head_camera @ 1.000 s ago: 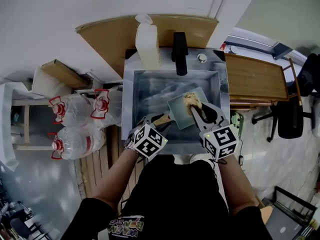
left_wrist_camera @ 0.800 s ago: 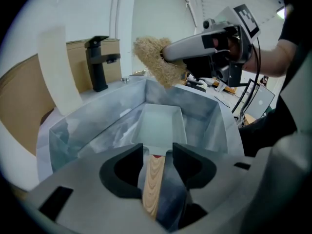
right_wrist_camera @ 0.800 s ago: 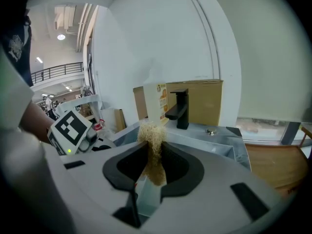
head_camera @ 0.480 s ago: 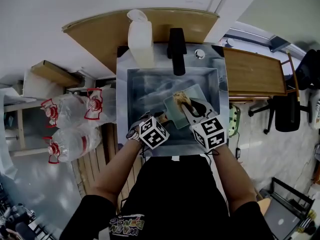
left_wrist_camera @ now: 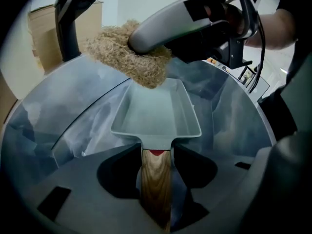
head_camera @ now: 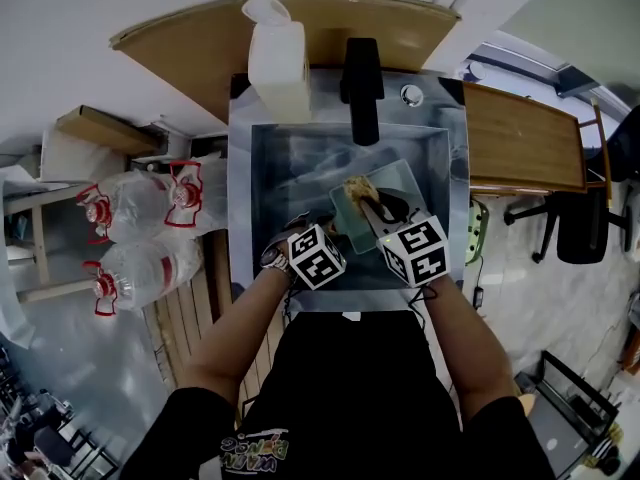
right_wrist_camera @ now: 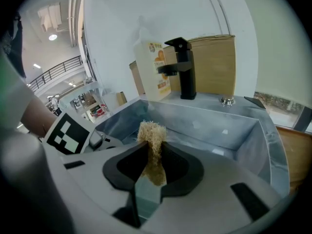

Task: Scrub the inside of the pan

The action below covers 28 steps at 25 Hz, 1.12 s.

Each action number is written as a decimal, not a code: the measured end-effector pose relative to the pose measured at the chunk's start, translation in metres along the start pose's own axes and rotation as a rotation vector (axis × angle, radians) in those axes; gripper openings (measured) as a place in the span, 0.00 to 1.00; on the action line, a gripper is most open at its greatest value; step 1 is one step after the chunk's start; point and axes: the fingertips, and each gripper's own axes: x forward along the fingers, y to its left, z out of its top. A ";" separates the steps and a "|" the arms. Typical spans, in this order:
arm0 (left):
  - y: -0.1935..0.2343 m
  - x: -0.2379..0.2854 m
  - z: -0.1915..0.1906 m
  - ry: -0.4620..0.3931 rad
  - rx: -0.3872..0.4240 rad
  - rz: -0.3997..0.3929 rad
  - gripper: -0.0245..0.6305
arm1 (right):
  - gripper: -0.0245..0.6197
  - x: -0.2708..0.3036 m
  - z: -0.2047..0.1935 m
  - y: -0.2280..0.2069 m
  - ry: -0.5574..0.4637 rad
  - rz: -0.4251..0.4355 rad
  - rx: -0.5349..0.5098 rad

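Overhead plus two close-ups, shared sink (head_camera: pixel 300 163)

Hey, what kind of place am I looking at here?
Probably a makeshift washing-up spot in an office or workshop: a steel sink with a black faucet, a detergent jug beside it, and an office chair nearby.

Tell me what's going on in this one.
A person stands at a steel sink. The left gripper has the wooden handle of the pale green pan between its jaws, which have just been opening slightly. The right gripper is clamped on a fibrous scrubber, held at the pan's far end.
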 end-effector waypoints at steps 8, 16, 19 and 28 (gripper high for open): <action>0.001 0.001 -0.003 -0.006 0.004 0.015 0.33 | 0.18 0.033 -0.022 -0.005 0.103 0.013 0.049; 0.001 0.000 -0.003 -0.031 -0.002 0.016 0.33 | 0.18 0.065 -0.031 0.006 0.163 0.036 0.040; 0.002 0.000 -0.004 -0.040 -0.002 0.017 0.33 | 0.18 0.074 -0.034 0.008 0.180 0.038 0.043; 0.003 -0.001 -0.007 -0.054 0.000 0.005 0.33 | 0.18 0.078 -0.039 -0.009 0.196 -0.005 0.059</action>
